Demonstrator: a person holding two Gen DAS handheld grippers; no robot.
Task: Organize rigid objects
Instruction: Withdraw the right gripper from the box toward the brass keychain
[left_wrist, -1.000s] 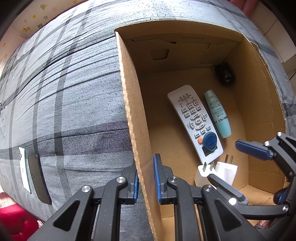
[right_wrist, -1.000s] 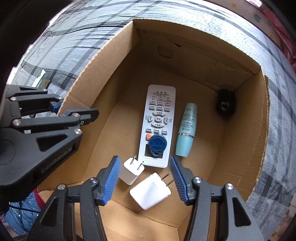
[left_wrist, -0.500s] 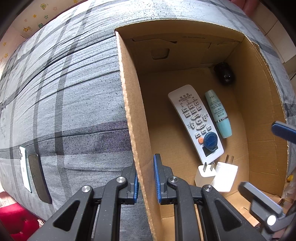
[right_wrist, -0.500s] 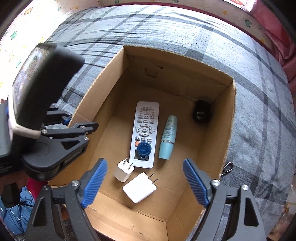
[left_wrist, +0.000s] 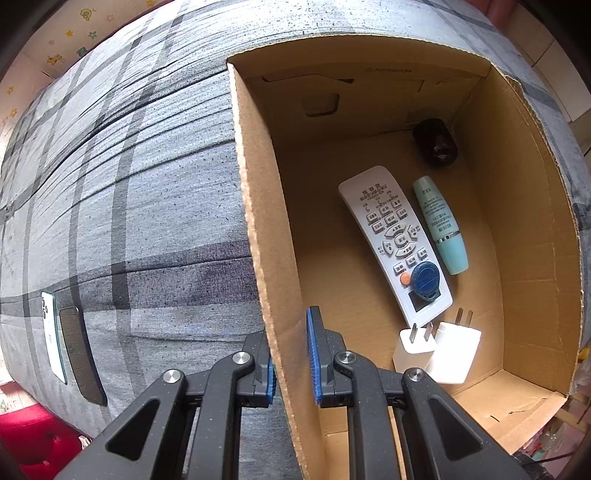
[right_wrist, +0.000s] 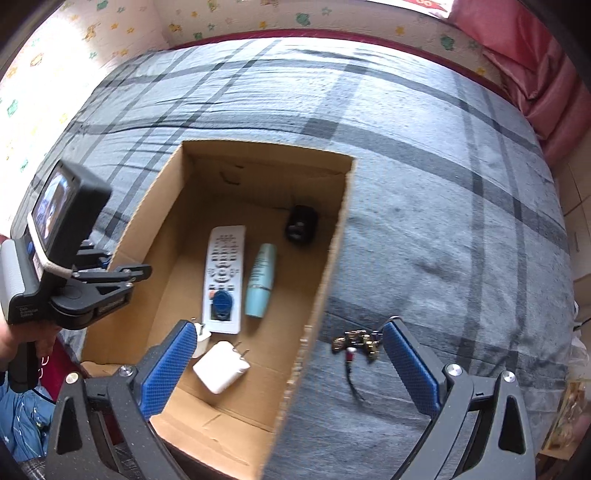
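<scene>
**Now: right gripper wide over box edge, left clamped on wall**

Keychain (right_wrist: 356, 341) lies on the plaid bedspread (right_wrist: 424, 184) just outside the cardboard box (right_wrist: 325, 280), between the fingers of the right gripper (right_wrist: 291, 369), untouched. Its jaws have just been opening and stand wide, nothing held, pointing steeply down. Left gripper (left_wrist: 291, 363) points straight down, pinched on the box's left wall. Keychain: small, dark-gold, blurred.
</scene>
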